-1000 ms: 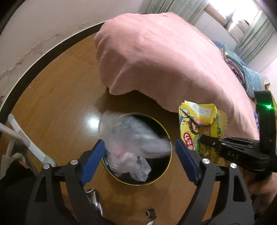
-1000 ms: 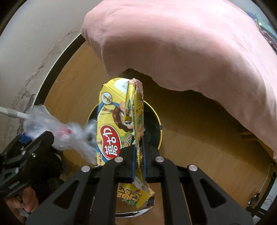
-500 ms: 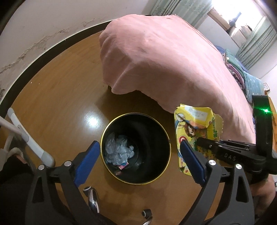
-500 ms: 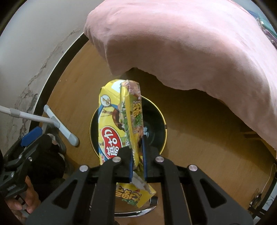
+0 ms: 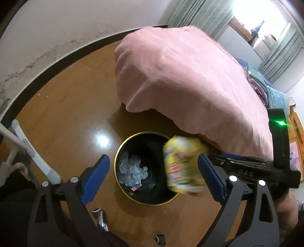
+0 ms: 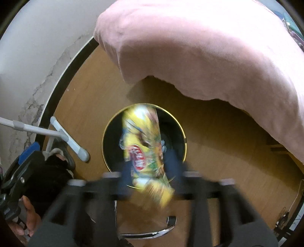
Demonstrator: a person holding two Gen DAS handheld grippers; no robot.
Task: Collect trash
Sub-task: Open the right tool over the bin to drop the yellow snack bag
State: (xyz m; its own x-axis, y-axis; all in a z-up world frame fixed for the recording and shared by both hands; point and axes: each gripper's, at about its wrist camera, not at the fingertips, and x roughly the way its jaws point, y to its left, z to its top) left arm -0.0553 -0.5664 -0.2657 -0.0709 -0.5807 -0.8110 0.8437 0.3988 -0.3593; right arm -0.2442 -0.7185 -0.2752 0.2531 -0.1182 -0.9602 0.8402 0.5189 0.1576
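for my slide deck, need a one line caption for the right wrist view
Right gripper jaws opening, releasing a blurred yellow snack bag over the black gold-rimmed bin.

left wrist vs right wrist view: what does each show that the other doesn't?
Left wrist only: clear crumpled plastic at the bottom of the bin, the window and green curtains, and the right gripper's black body from the side.
Right wrist only: the right gripper, blurred, its jaws opening with the snack bag between them, and the hand holding the left gripper.
Both: the black bin, the yellow snack bag over it, the pink blanket, the wooden floor.
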